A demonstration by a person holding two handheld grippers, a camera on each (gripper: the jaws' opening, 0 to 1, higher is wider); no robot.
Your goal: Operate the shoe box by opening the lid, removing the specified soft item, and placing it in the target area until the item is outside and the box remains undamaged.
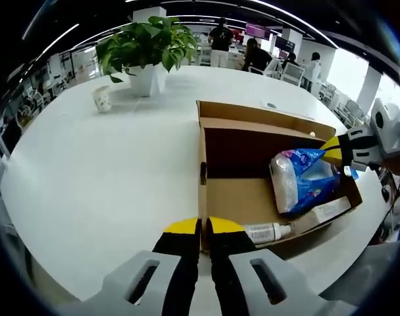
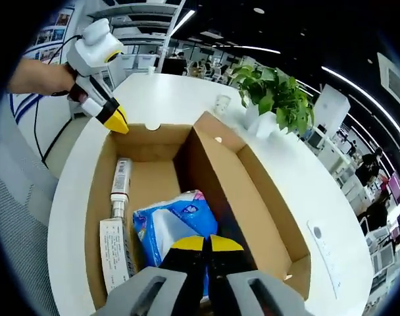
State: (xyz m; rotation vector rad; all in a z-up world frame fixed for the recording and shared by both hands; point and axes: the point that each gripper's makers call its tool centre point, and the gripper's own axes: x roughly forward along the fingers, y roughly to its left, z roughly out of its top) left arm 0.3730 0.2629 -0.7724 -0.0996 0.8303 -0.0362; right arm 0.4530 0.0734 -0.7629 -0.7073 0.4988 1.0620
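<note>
Both fingers of the left gripper (image 1: 204, 227) are pressed together, yellow tip against yellow tip, with nothing between them; in the left gripper view they sit at the near corner of the open shoe box (image 1: 216, 197), and I cannot tell if they touch the cardboard. In the right gripper view this same gripper is seen at the far end of the box, held by a person's hand (image 2: 45, 78). The right gripper (image 2: 206, 243) has its jaws closed as well, the tips meeting just over the blue and white soft pack (image 2: 166, 227); whether they pinch the wrapper is not clear to me. In the left gripper view the right gripper comes over the far right wall of the box, with its yellow tip at the top of the pack.

The soft pack lies inside the box, near the end where the right gripper is. Beside it, along one long wall, lie a white tube (image 1: 269, 232) and a flat white carton (image 1: 330, 210). The lid stands open along the other long side.

The box rests near the edge of a white round table (image 1: 101, 178). A green plant in a white pot (image 1: 146, 49) and a small paper cup (image 1: 102, 99) stand further on the table, well apart from the box. People (image 1: 221, 39) stand in the office behind.
</note>
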